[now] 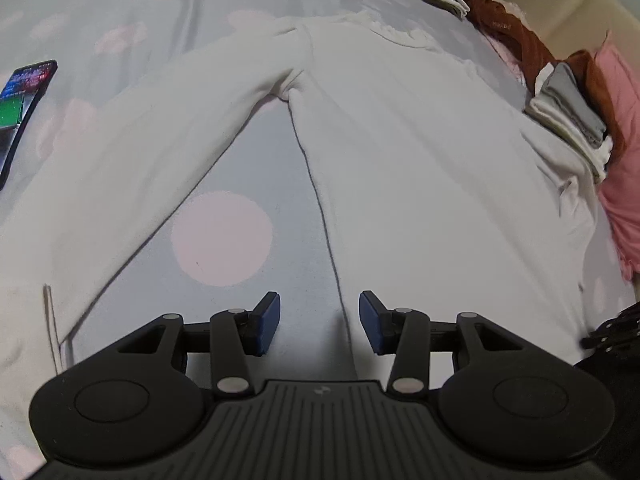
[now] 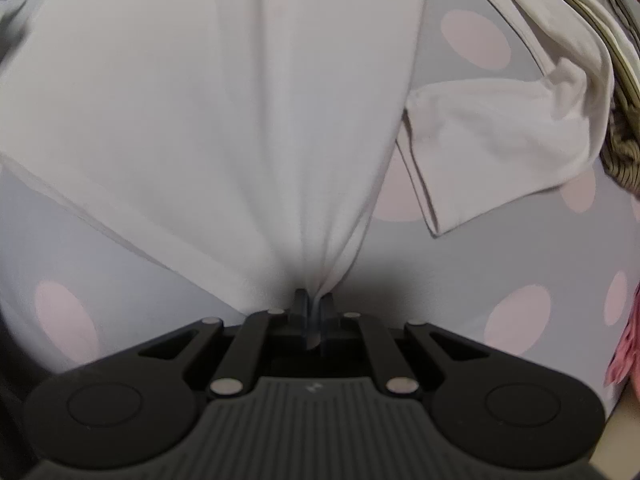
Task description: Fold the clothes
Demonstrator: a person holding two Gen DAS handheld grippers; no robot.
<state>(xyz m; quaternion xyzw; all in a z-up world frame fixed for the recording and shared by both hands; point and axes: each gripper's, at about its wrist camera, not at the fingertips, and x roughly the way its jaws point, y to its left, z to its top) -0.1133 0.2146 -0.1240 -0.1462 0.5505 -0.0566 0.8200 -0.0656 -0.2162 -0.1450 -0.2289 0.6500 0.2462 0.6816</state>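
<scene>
While spread flat, white garment [image 2: 240, 120] bunches in right claw [image 2: 315, 304].

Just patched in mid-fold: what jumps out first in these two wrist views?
A white long-sleeved top lies spread across the polka-dot bedsheet, filling the left wrist view, with the open left gripper above the sheet between sleeve and body. In the right wrist view, the right gripper is shut on bunched white fabric. Folded clothes sit at right.

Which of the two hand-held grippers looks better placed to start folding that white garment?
Probably the right hand-held gripper: its jaws are shut on a bunched edge of the white garment. The left hand-held gripper is open and empty.
</scene>
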